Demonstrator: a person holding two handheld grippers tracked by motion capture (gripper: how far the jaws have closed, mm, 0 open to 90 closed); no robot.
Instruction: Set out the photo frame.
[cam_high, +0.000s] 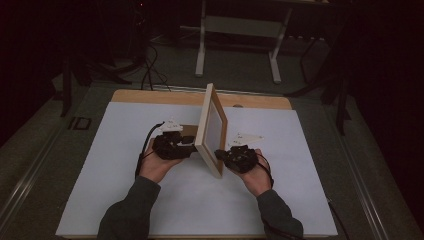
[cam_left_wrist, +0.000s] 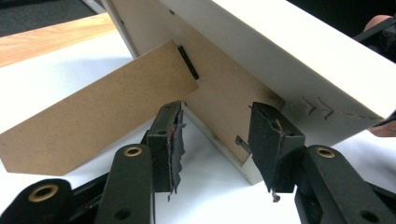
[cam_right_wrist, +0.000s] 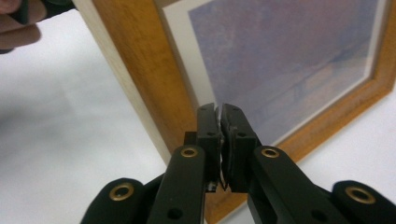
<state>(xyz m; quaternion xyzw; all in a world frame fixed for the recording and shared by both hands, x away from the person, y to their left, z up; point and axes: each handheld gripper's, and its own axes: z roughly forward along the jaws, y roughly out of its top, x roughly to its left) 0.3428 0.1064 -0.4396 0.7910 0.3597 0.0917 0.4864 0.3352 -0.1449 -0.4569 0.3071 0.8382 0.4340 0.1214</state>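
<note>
A wooden picture frame (cam_high: 211, 127) stands on its edge on the white sheet (cam_high: 125, 190), tilted a little. My left gripper (cam_high: 189, 145) is behind it, open. In the left gripper view its jaws (cam_left_wrist: 217, 126) straddle the low corner of the brown backing (cam_left_wrist: 224, 88), beside the folded-out hardboard stand (cam_left_wrist: 93, 116). My right gripper (cam_high: 220, 154) is at the front, shut with nothing between its jaws. In the right gripper view its tips (cam_right_wrist: 219, 112) sit against the frame's wooden border (cam_right_wrist: 140, 70), next to the glazed bluish picture (cam_right_wrist: 289, 60).
The sheet covers most of a wooden table whose bare far edge (cam_high: 150, 96) shows. Beyond it stand the white legs of another table (cam_high: 201, 50) and dark cables on the floor. Wide bare sheet lies on both sides of the frame.
</note>
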